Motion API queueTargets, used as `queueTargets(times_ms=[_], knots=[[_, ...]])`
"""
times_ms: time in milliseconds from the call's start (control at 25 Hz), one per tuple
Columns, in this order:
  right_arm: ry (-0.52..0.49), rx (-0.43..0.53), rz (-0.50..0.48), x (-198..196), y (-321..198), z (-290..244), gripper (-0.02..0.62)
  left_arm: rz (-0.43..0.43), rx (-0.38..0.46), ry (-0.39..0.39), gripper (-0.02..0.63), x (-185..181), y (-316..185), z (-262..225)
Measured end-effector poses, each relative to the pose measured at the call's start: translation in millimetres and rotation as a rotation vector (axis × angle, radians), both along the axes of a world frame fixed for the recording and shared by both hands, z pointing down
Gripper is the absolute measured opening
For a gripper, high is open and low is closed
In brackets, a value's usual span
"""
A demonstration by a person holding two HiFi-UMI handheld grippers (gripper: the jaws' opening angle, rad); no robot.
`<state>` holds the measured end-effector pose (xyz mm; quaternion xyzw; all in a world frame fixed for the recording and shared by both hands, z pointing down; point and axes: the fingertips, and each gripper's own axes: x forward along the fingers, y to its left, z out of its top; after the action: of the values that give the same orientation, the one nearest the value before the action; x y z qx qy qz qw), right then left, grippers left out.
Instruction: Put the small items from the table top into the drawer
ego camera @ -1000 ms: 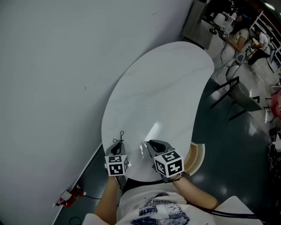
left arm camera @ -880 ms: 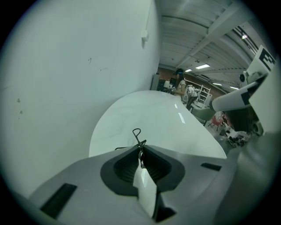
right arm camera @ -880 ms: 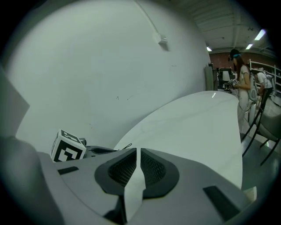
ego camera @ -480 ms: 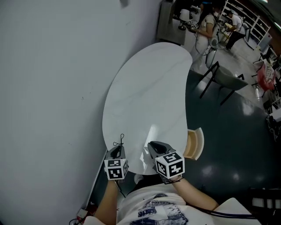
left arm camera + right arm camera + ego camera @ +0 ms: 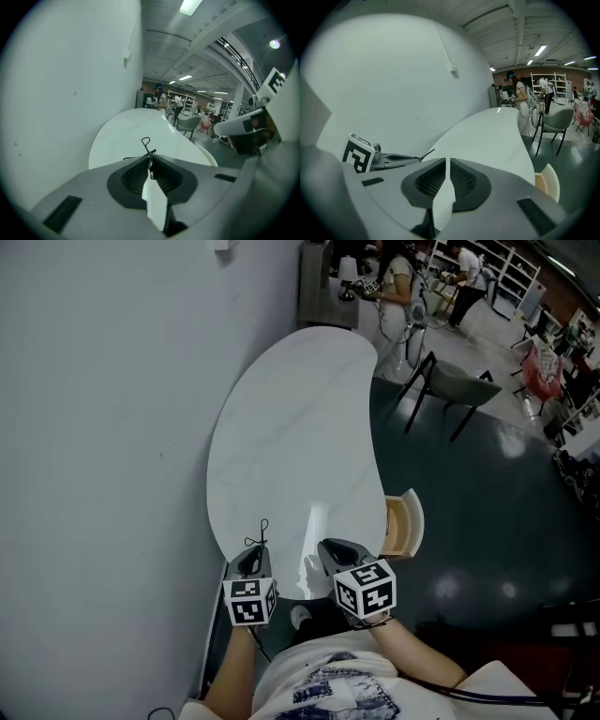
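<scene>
A white kidney-shaped table [image 5: 281, 427] runs along the wall, and its top shows no loose items. An open wooden drawer [image 5: 403, 524] juts from its right edge; the drawer [image 5: 548, 185] also shows low right in the right gripper view. My left gripper [image 5: 251, 557] hangs over the table's near end, shut on a black binder clip [image 5: 260, 529] whose wire loop [image 5: 146, 143] pokes out past the jaws. My right gripper [image 5: 328, 547] is just to its right; the jaws [image 5: 447, 164] leave only a thin slit, with nothing visible between them.
A grey wall [image 5: 94, 427] borders the table on the left. Beyond the table's far right stands a grey chair [image 5: 459, 385] on dark floor, with people [image 5: 394, 277] and shelves behind. The person's shoe [image 5: 300, 617] shows under the near edge.
Both grippers have lifted off the table's near end, the clip still in the left. The view has swung, so the table looks smaller and the open drawer shows more fully.
</scene>
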<state>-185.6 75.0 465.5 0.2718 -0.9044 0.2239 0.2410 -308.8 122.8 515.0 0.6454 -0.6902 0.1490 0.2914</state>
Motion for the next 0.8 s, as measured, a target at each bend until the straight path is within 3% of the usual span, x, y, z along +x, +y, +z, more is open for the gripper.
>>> queueTargets(times_ms=[400,800], knots=[[0.010,-0.003,0.091,51.6,-11.2,1.1,0.044,0.113,0.006,-0.008,0.049,47.3,-30.9,-11.2],[-0.019,-0.008,0.186,148.4,-43.4,-1.6,0.044,0.202,-0.001,-0.029,0.049,142.8,-71.9,-14.8]])
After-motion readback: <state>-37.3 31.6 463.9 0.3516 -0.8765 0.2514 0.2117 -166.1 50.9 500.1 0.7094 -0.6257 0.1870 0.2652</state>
